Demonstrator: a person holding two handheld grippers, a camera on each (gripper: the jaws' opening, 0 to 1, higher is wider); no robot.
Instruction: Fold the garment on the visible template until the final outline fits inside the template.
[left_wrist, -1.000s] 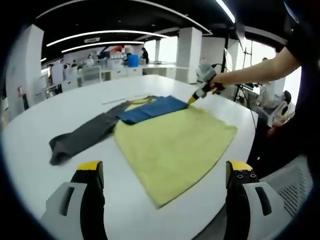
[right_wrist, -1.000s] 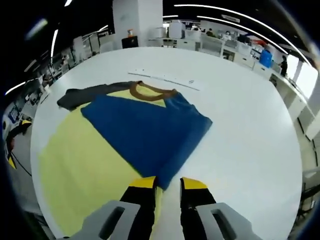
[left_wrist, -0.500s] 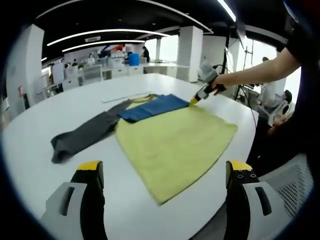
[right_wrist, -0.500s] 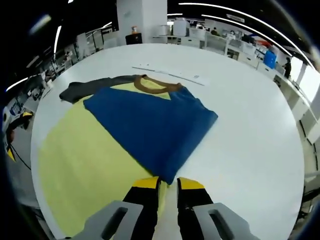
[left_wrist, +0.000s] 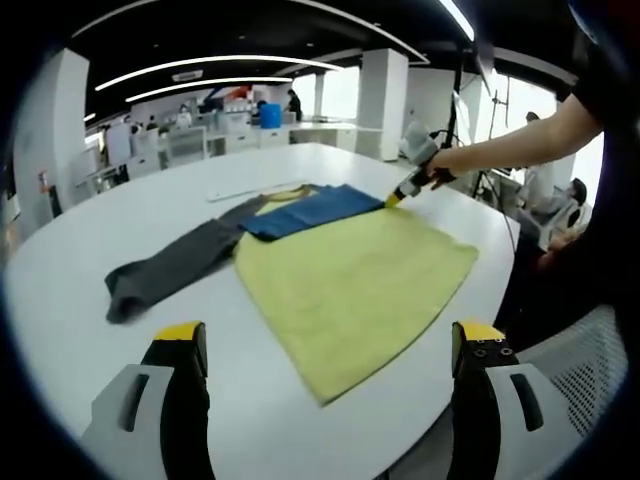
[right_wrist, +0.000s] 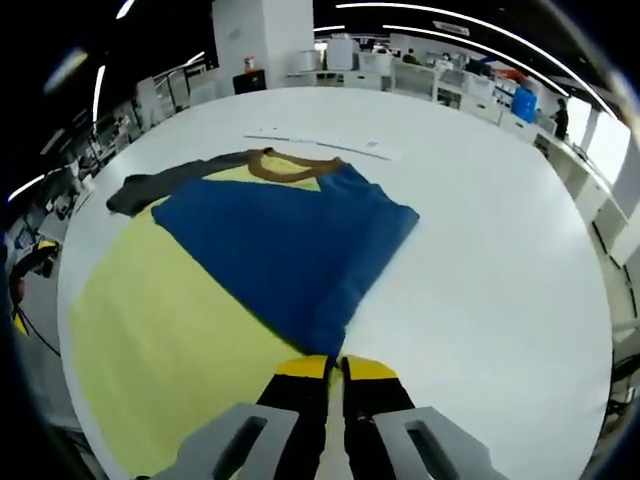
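Observation:
A garment lies flat on the round white table (left_wrist: 60, 260). It has a yellow body (left_wrist: 350, 280), a blue sleeve (left_wrist: 310, 210) folded across its top and a grey sleeve (left_wrist: 170, 265) stretched out to the left. In the right gripper view the blue sleeve (right_wrist: 280, 240) covers the yellow body (right_wrist: 170, 330) below a brown collar (right_wrist: 285, 167), and the grey sleeve (right_wrist: 160, 185) trails off behind. My right gripper (right_wrist: 334, 366) is shut on the tip of the blue sleeve; the same right gripper (left_wrist: 395, 198) appears from the side, held by a hand. My left gripper (left_wrist: 330, 332) hangs open above the garment's near hem.
A thin white strip (right_wrist: 320, 142) lies on the table (right_wrist: 480, 280) beyond the collar. The person's arm (left_wrist: 520, 135) reaches in from the right, over the table's right edge. Desks, pillars and other people stand far behind.
My right gripper's jaws have come together on the tip of the blue sleeve. The left gripper view has barely shifted, and its jaws are as wide as before.

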